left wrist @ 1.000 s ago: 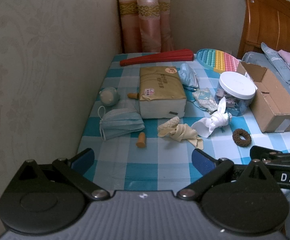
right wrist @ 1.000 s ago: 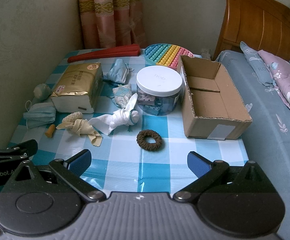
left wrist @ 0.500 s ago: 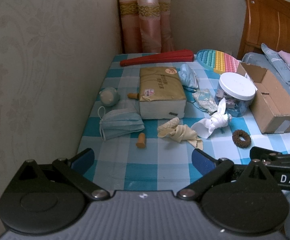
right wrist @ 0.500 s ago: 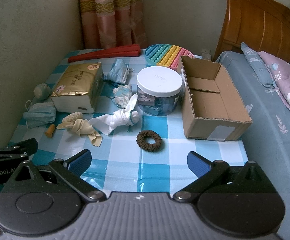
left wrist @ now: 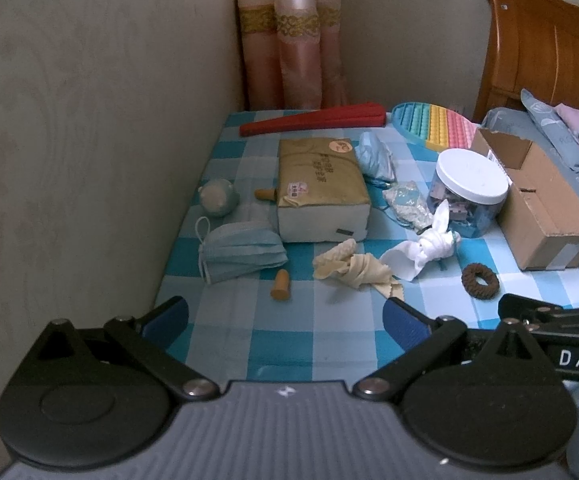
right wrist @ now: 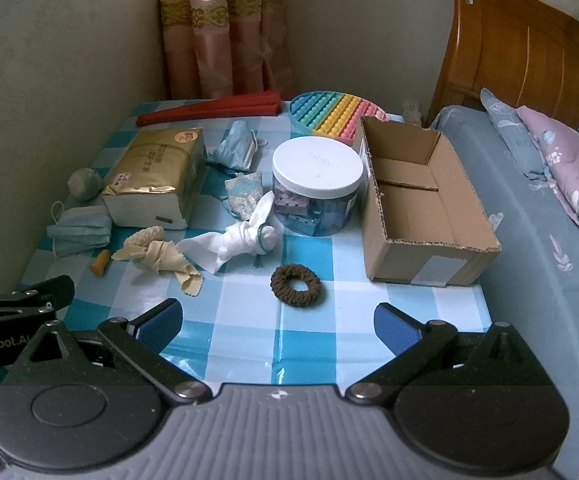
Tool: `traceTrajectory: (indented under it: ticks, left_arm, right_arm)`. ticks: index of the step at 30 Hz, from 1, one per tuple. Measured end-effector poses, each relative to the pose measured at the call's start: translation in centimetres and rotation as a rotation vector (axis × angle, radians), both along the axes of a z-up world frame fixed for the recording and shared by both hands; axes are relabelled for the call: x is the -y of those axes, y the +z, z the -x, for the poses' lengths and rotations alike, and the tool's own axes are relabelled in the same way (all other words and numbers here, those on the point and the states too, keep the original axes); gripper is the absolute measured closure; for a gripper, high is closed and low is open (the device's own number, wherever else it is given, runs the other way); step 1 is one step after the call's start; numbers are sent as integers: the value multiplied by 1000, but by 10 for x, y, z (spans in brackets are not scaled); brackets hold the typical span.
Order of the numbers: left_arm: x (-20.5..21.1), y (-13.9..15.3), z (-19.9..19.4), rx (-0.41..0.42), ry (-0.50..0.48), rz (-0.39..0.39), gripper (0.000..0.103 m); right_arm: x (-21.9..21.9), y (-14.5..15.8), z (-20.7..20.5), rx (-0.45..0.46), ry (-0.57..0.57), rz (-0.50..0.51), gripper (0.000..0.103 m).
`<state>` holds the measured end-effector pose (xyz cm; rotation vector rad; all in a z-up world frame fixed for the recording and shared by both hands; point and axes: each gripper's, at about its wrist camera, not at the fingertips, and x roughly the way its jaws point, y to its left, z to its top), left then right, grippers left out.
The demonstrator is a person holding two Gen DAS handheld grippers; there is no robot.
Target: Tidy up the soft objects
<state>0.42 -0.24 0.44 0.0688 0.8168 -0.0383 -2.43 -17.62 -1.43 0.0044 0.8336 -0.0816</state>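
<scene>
Soft things lie on the blue checked table (right wrist: 249, 344): a brown hair scrunchie (right wrist: 295, 284), a knotted white cloth (right wrist: 237, 242), a knotted beige cloth (right wrist: 157, 256), a folded blue face mask (left wrist: 241, 250), a second crumpled mask (right wrist: 235, 150), a patterned fabric piece (right wrist: 245, 194) and a small grey-green ball (left wrist: 217, 198). An open cardboard box (right wrist: 417, 208) stands at the right. My left gripper (left wrist: 285, 314) is open and empty over the table's near edge. My right gripper (right wrist: 277, 320) is open and empty, just short of the scrunchie.
A gold tissue pack (left wrist: 319, 188), a clear jar with a white lid (right wrist: 317, 184), a rainbow pop toy (right wrist: 329, 114), a red folded fan (right wrist: 213, 110) and two orange earplugs (left wrist: 281, 286) share the table. Wall at left, bed (right wrist: 537, 216) at right.
Both grippers have drifted very slightly; nothing on the table has moved.
</scene>
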Motion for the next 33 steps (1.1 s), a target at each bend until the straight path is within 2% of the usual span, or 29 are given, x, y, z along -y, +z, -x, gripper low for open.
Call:
traceTrajectory:
  ticks: [33]
  left_arm:
    - [-2,3,3,2,1,6,1]
  right_arm:
    - [2,1,-2,2,6,3,0]
